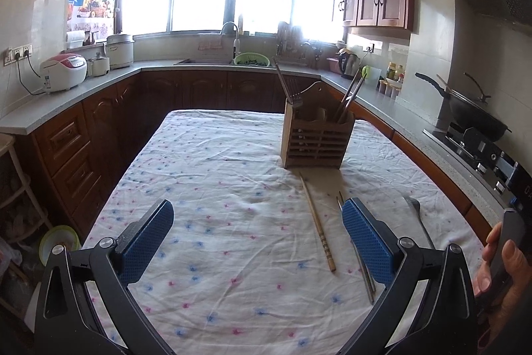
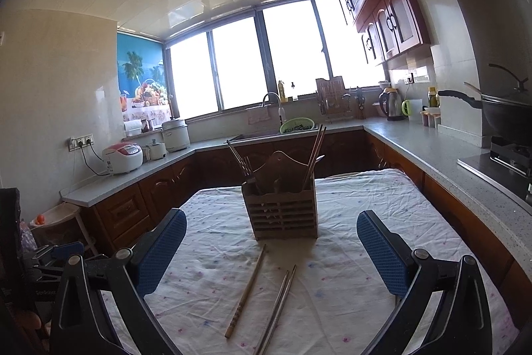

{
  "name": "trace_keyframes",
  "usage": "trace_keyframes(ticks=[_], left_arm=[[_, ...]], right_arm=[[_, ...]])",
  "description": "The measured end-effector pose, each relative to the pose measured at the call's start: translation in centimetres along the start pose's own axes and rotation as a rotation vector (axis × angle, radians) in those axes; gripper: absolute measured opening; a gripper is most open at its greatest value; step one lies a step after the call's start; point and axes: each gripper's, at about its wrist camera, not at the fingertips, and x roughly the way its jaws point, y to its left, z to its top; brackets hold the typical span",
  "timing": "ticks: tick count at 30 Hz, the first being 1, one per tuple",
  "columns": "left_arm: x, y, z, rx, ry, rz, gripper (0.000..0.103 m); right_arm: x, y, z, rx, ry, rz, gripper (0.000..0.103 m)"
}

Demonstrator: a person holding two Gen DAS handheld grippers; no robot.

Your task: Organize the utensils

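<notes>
A: Left gripper (image 1: pixel 257 242) status?

B: Jaws wide apart, nothing between them. It hovers over the flowered tablecloth (image 1: pixel 212 175), low in the left wrist frame. Blue pads (image 1: pixel 151 238) face each other across bare cloth.

A: Right gripper (image 2: pixel 271 250)?

B: Same. Jaws spread wide, holding nothing. It points at the wooden utensil holder (image 2: pixel 281 210), which stands upright at centre frame on the cloth.

A: What's in the holder?

B: Dark chopsticks (image 2: pixel 314 155) lean up out of its right compartment. A fork (image 2: pixel 247 167) and another dark stick stand in the left one. Can't tell what else is inside through the slats.

A: Loose utensils?

B: Three groups, all flat on the cloth in front of the holder. A light wooden chopstick (image 1: pixel 317 222) lies just right of centre in the left wrist frame, pointing toward the holder. A thin metal chopstick pair (image 2: pixel 277 308) lies beside it on the right, the two sticks touching or nearly so; in the left view the right finger covers part of them. A metal fork (image 1: pixel 417 215) lies farther right, near the cloth's edge, seen only in the left view.

A: Anything else?

B: A person's hand (image 1: pixel 498 271) grips a dark handle at the lower right edge of the left wrist frame.
</notes>
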Motion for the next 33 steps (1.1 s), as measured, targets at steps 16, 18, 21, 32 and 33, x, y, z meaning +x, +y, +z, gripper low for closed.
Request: trace_keyframes(ticks=[16, 18, 21, 32, 33], left_arm=[[0.6, -3.2, -1.7, 0.019, -0.038, 0.079, 0.103], [1.0, -3.4, -2.0, 0.035, -0.039, 0.095, 0.103], [1.4, -3.6, -2.2, 0.051, -0.036, 0.118, 0.103], [2.7, -3.6, -2.0, 0.052, -0.043, 0.153, 0.103], [2.9, -3.6, -2.0, 0.051, -0.040, 0.153, 0.103]], right_arm=[[-1.9, -1.2, -2.8, -0.004, 0.010, -0.061, 0.103], [-1.7, -1.1, -3.2, -0.017, 0.006, -0.068, 0.103], [-1.2, -0.8, -3.6, -0.039, 0.022, -0.076, 0.103], [1.0, -0.5, -3.9, -0.076, 0.043, -0.097, 0.103], [1.2, -0.5, -3.9, -0.075, 0.048, -0.098, 0.103]])
